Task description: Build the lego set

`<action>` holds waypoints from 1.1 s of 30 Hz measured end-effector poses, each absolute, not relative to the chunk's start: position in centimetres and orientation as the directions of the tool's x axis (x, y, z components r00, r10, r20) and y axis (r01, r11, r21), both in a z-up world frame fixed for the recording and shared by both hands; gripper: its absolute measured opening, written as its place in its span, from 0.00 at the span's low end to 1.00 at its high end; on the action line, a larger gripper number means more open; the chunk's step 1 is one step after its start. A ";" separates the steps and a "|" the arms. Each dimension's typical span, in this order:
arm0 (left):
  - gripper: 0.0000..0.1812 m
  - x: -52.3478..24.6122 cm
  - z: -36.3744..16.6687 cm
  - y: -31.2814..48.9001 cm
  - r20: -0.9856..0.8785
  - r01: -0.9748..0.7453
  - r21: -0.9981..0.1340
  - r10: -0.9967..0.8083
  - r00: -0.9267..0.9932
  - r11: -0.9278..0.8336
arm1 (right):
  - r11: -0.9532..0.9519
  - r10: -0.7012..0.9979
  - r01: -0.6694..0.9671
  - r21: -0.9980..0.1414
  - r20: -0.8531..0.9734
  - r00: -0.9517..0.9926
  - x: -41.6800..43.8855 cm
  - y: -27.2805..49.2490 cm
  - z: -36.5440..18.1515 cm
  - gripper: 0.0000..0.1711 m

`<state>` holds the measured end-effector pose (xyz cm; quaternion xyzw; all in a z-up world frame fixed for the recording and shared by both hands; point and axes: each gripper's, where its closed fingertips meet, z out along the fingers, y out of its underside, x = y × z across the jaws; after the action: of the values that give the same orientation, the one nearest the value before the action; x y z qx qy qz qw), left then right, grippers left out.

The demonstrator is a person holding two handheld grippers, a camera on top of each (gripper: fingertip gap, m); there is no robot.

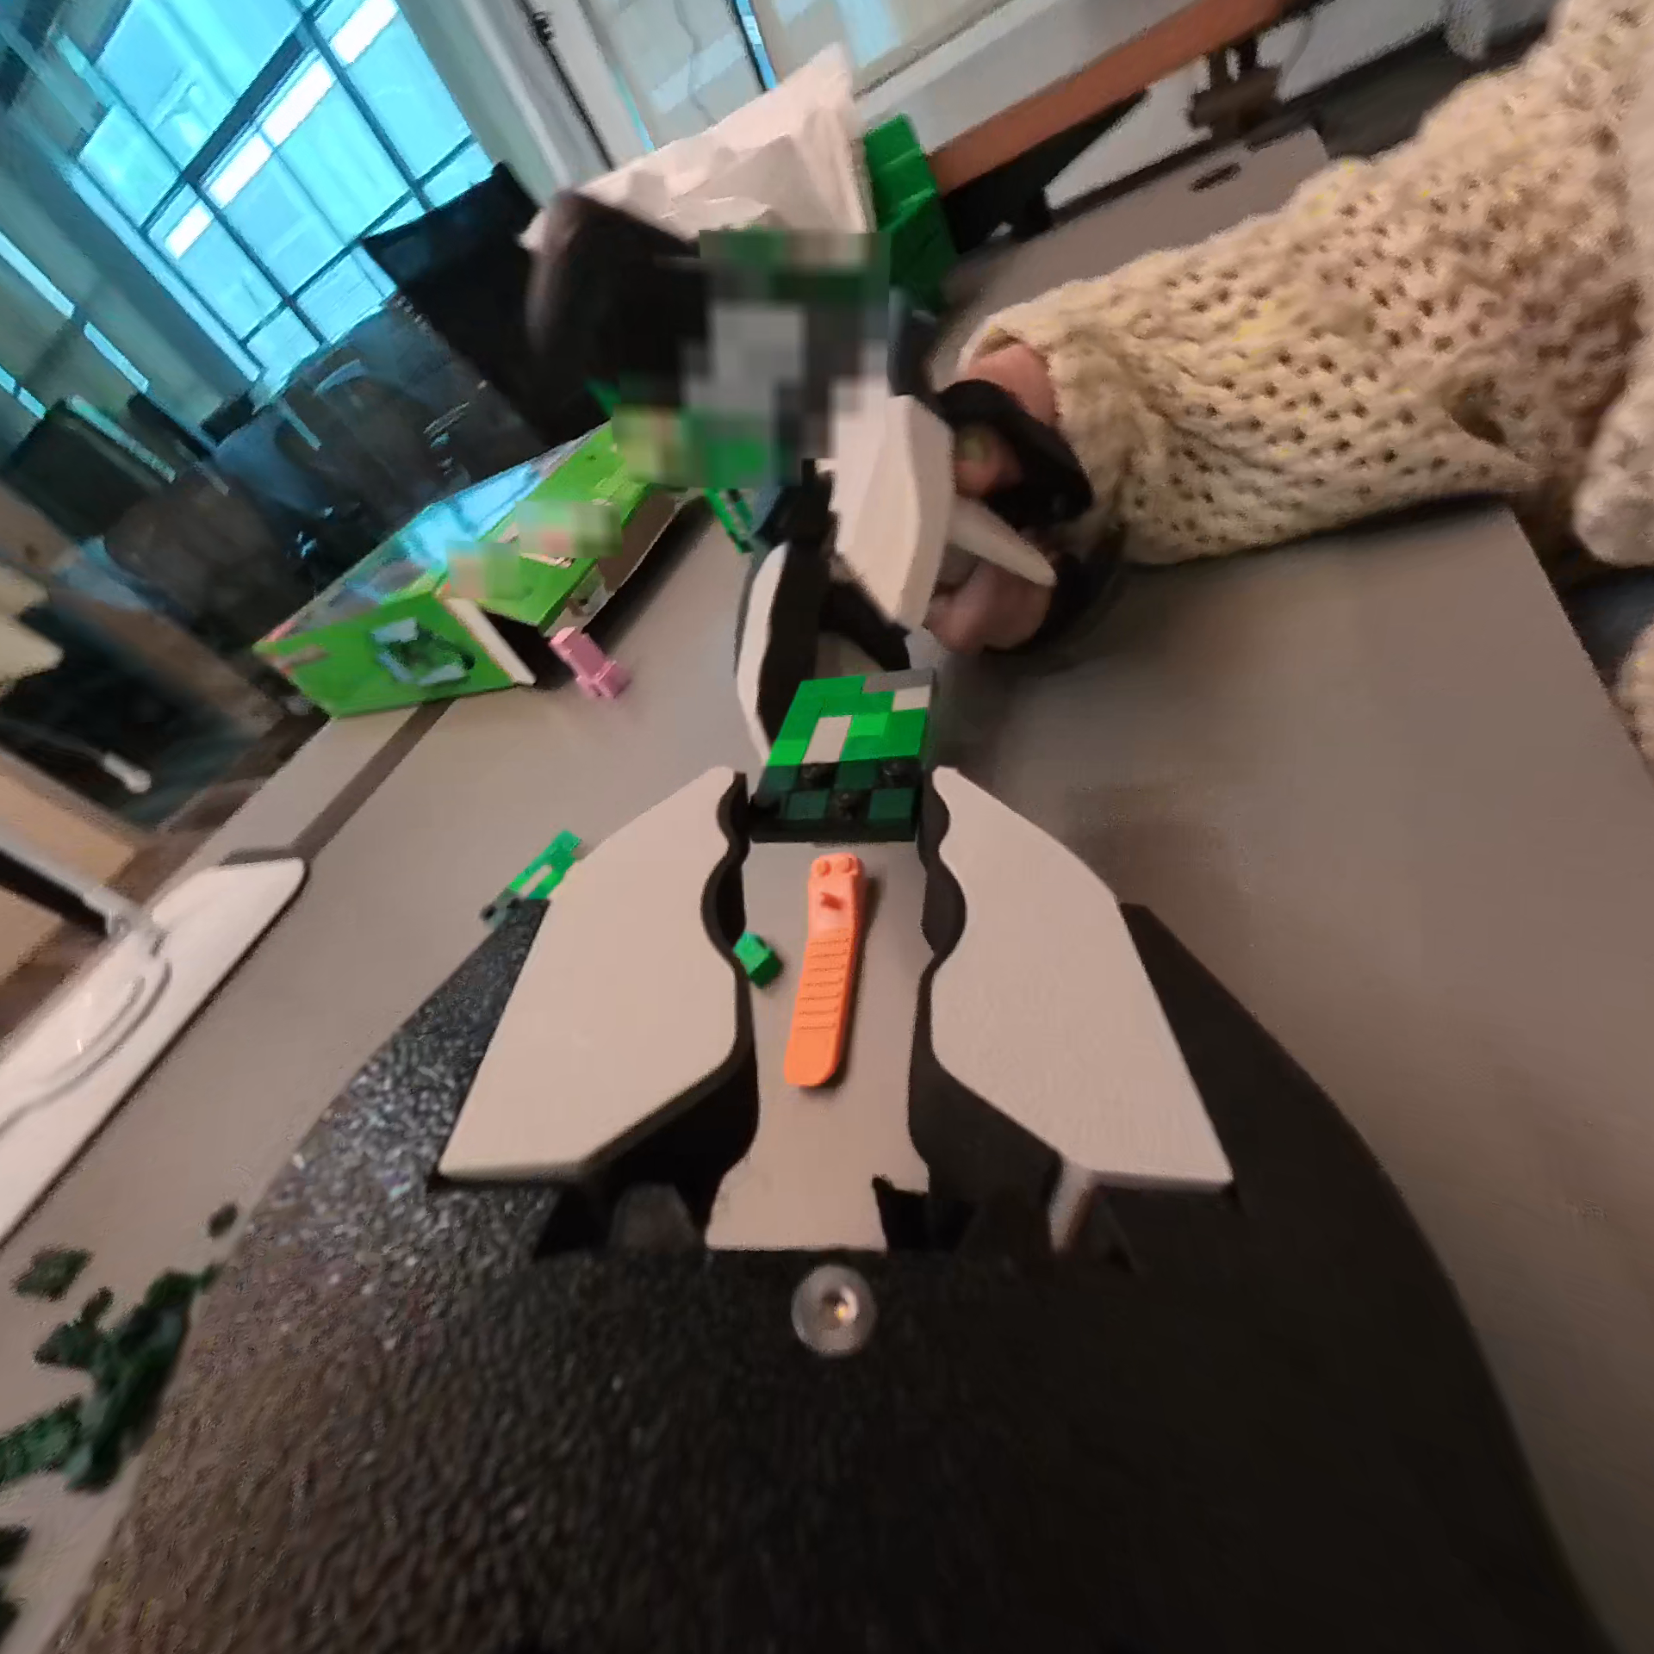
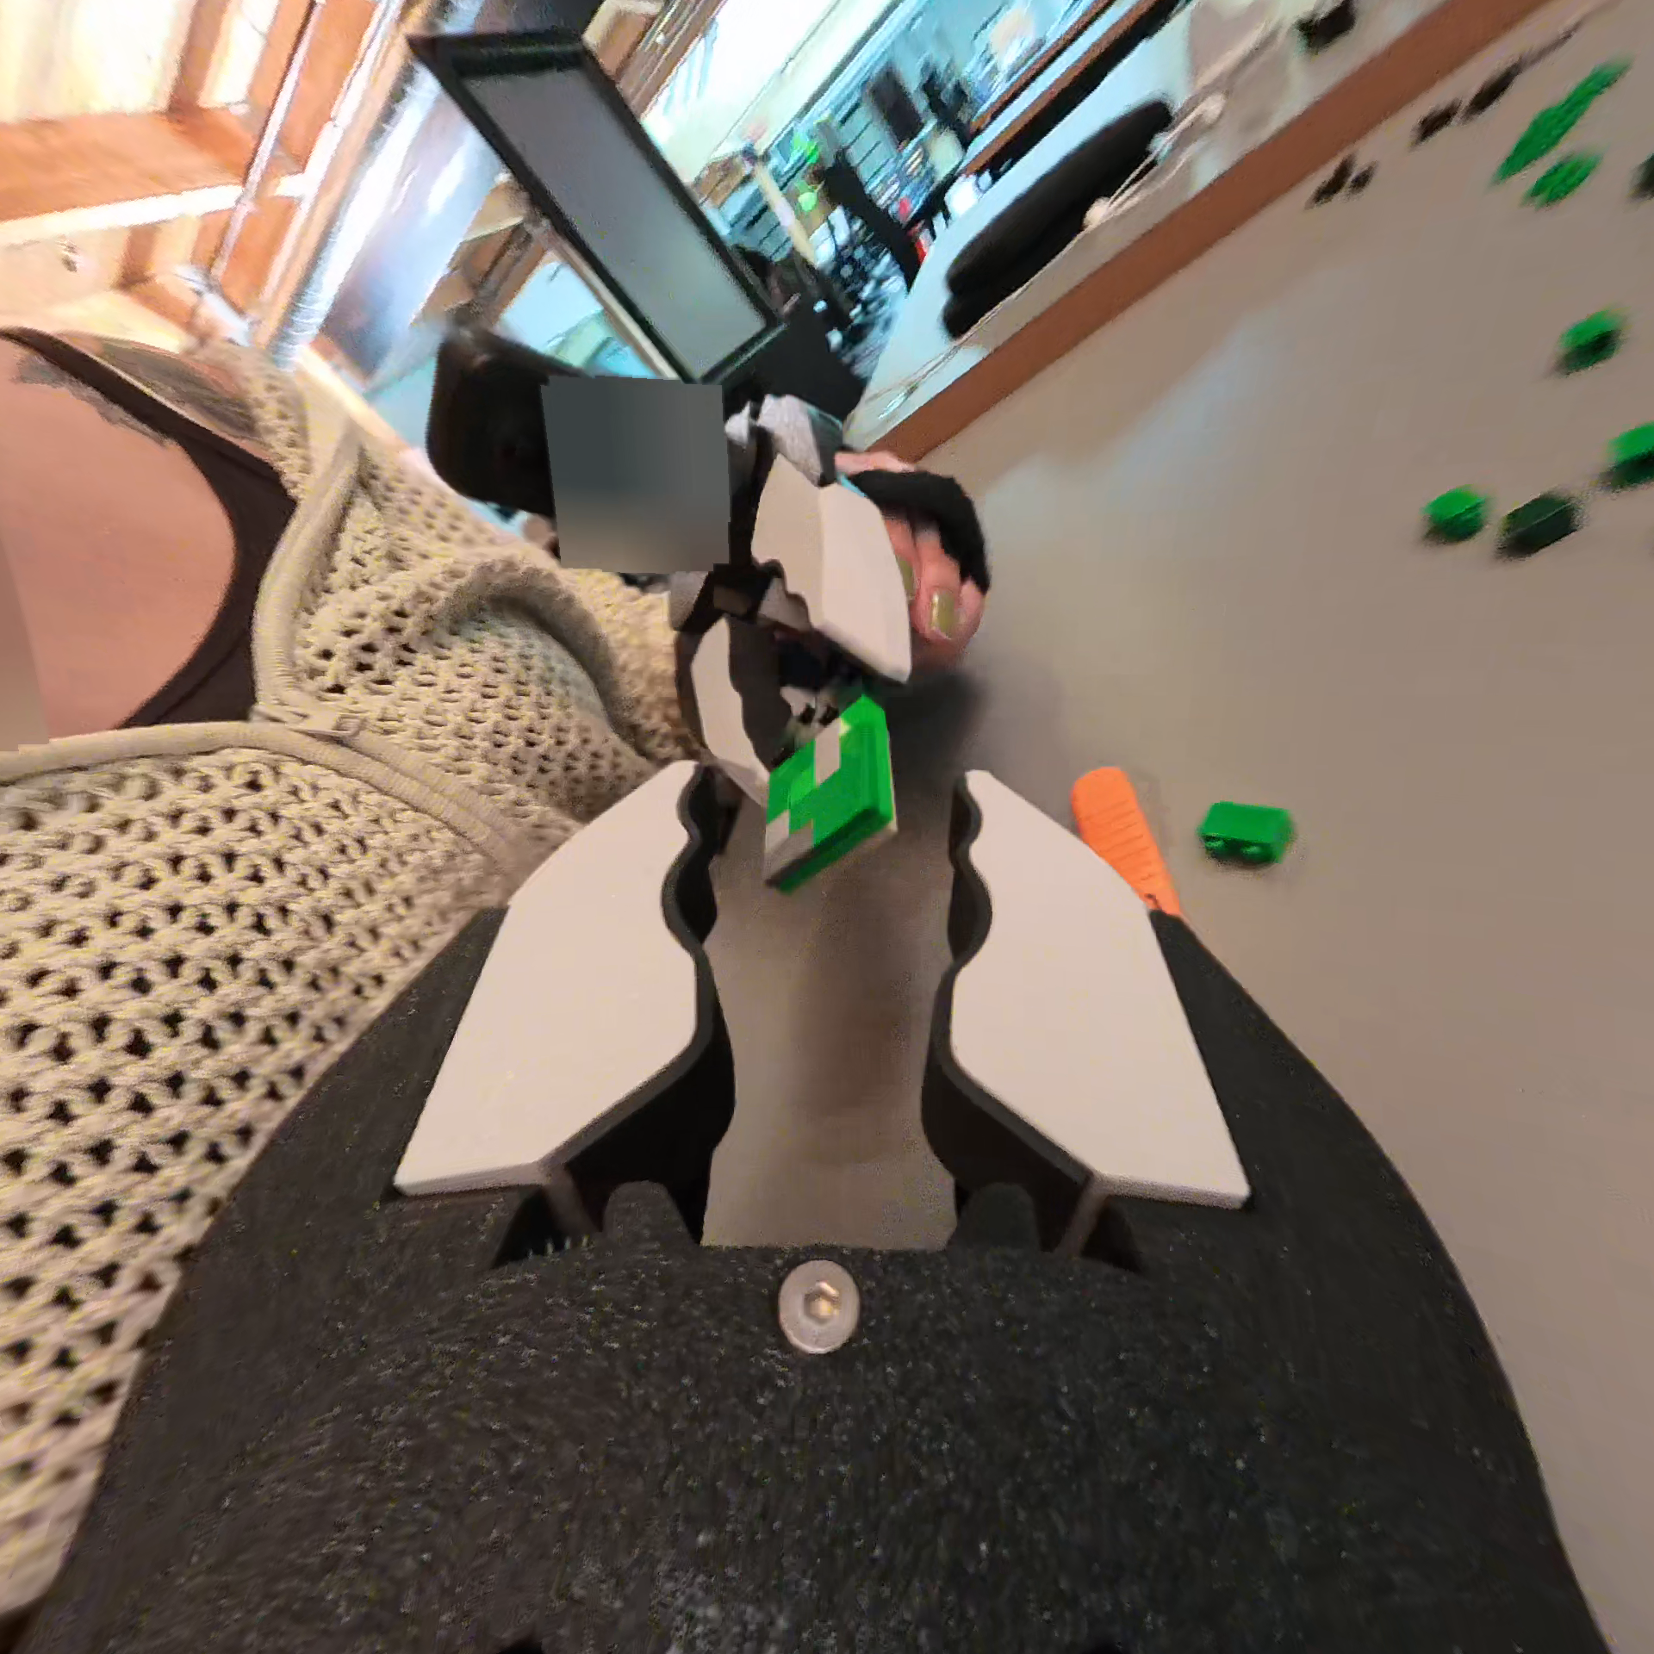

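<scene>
A green, white and grey lego block (image 1: pixel 841 761) is pinched between the tips of my left gripper (image 1: pixel 834 792), held above the grey table (image 1: pixel 1253 805). In the right wrist view the same block (image 2: pixel 828 797) hangs from the left gripper (image 2: pixel 801 716), with a hand behind it. My right gripper (image 2: pixel 832 783) is open, with its tips on either side of the block and gaps showing on both sides. In the left wrist view the right gripper's fingers (image 1: pixel 882 501) reach toward the block from the far side.
An orange brick separator (image 1: pixel 823 971) and a small green brick (image 1: pixel 759 958) lie on the table under the left gripper. A green box (image 1: pixel 403 644) and a pink figure (image 1: pixel 591 667) stand far left. Loose green pieces (image 2: pixel 1454 515) are scattered on the table. My two grippers' fingertips are within a few centimetres of each other. The right tips stand about 6 cm off the orange brick separator (image 1: pixel 823 971).
</scene>
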<state>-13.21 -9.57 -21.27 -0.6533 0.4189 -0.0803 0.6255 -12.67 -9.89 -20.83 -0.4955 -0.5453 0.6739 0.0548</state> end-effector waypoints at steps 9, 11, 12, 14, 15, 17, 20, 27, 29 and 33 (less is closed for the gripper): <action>0.20 -15.7 -20.7 -7.9 0.075 -0.078 -0.972 -0.610 0.789 -0.221 | 0.334 0.897 -0.041 -0.942 0.331 -0.291 -12.7 -7.8 -17.8 0.30; 0.20 -15.8 -20.5 -7.9 0.188 0.005 -0.957 -0.604 0.774 -0.291 | 0.522 0.831 -0.026 -0.853 0.515 -0.209 -13.0 -7.8 -18.3 0.32; 0.20 -15.7 -20.4 -7.9 0.239 0.042 -0.946 -0.604 0.761 -0.322 | 0.579 0.801 -0.008 -0.815 0.570 -0.184 -13.2 -7.9 -18.6 0.33; 0.20 -15.2 -20.3 -8.2 0.320 0.090 -0.923 -0.615 0.720 -0.375 | 0.647 0.753 0.022 -0.762 0.634 -0.175 -13.7 -8.2 -19.4 0.32; 0.20 -14.9 -20.3 -8.4 0.346 0.101 -0.913 -0.623 0.701 -0.394 | 0.663 0.738 0.024 -0.748 0.649 -0.183 -13.9 -8.5 -19.6 0.29; 0.20 -14.4 -20.4 -8.7 0.367 0.100 -0.904 -0.636 0.679 -0.415 | 0.673 0.731 0.021 -0.740 0.659 -0.175 -14.0 -8.7 -19.7 0.20; 0.21 -14.3 -20.2 -8.9 0.375 0.116 -0.905 -0.643 0.668 -0.408 | 0.637 0.758 0.015 -0.771 0.623 -0.190 -13.9 -8.8 -19.7 0.13; 0.29 -14.8 -19.8 -9.1 0.154 -0.022 -0.967 -0.655 0.740 -0.252 | 0.231 0.932 0.079 -0.970 0.197 -0.305 -13.8 -8.3 -19.7 0.11; 0.27 -15.1 -19.8 -9.0 0.012 -0.130 -0.976 -0.635 0.773 -0.176 | 0.106 0.937 0.126 -0.986 0.057 -0.345 -13.7 -8.3 -20.0 0.11; 0.24 -14.9 -20.8 -8.9 -0.074 -0.233 -0.957 -0.626 0.776 -0.176 | 0.015 0.924 0.181 -0.983 -0.056 -0.378 -13.7 -8.5 -20.7 0.11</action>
<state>-14.94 -8.87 -20.85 -0.7473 0.2874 -0.1715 0.5741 -13.73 -8.53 -20.65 -0.4416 -0.6257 0.5455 0.3404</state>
